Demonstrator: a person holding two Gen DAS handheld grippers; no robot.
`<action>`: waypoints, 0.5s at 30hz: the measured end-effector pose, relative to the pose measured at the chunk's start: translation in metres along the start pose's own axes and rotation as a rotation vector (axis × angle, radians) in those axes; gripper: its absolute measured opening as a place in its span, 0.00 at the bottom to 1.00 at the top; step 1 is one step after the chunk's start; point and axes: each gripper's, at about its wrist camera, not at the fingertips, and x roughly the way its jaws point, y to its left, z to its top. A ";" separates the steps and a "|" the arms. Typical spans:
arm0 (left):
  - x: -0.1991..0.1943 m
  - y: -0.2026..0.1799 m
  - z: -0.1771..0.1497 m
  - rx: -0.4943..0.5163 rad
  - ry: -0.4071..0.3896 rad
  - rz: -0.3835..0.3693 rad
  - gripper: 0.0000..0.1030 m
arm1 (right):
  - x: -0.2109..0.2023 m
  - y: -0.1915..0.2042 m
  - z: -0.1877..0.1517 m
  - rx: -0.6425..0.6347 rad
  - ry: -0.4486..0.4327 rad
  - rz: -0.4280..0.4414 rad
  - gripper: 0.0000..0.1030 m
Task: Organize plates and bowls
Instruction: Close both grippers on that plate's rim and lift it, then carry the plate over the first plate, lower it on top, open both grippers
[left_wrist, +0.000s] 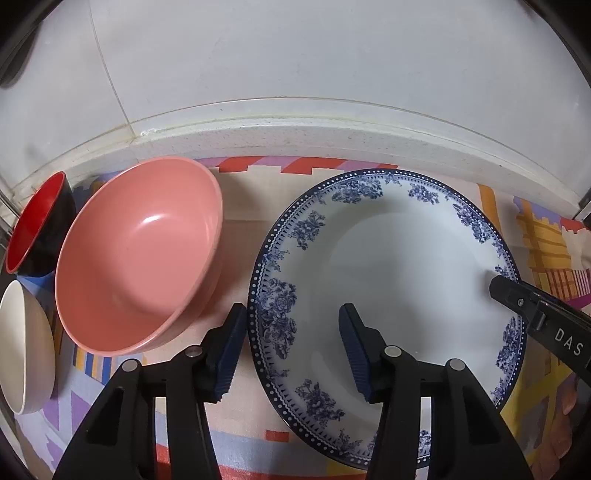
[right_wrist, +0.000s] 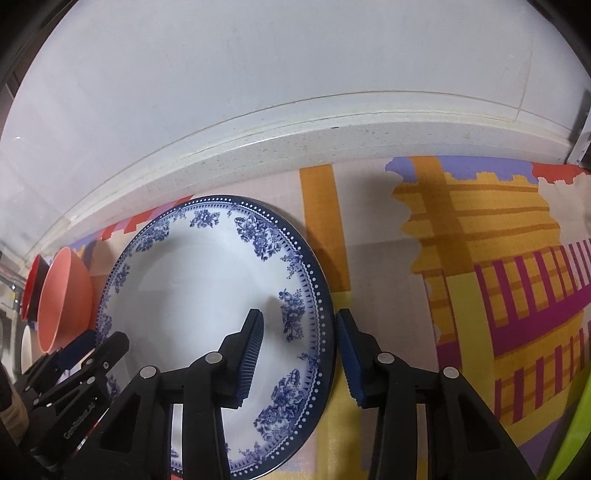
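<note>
Left gripper (left_wrist: 291, 347) straddles the left rim of the blue-flowered plate (left_wrist: 399, 258), jaws parted, pads not pressing; the pink bowl (left_wrist: 140, 254) sits just left. Right gripper (right_wrist: 299, 354) straddles the plate's right rim, also unclamped. That plate lies flat on the patterned cloth (right_wrist: 480, 258).

The left gripper (left_wrist: 291, 350) pointed steeply downward, its two blue-padded fingers (left_wrist: 227, 354) standing apart, one on either side of the rim of the plate (left_wrist: 388, 258), neither pad pressing on it. The right gripper (right_wrist: 299, 354) pointed down at much the same slant and straddled the opposite rim in the same way, jaws partly apart, pads (right_wrist: 251, 354) clear of the rim. Each gripper's black body showed at the edge of the other's view.
</note>
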 end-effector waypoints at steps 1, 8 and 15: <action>0.000 -0.001 0.000 0.003 -0.005 0.007 0.45 | 0.000 0.002 0.000 -0.006 0.000 -0.002 0.41; 0.004 0.002 -0.005 0.016 -0.021 0.043 0.33 | 0.003 0.011 -0.004 -0.070 -0.005 -0.049 0.32; 0.002 0.007 -0.010 0.008 -0.020 0.034 0.32 | 0.000 0.020 -0.012 -0.100 -0.024 -0.070 0.32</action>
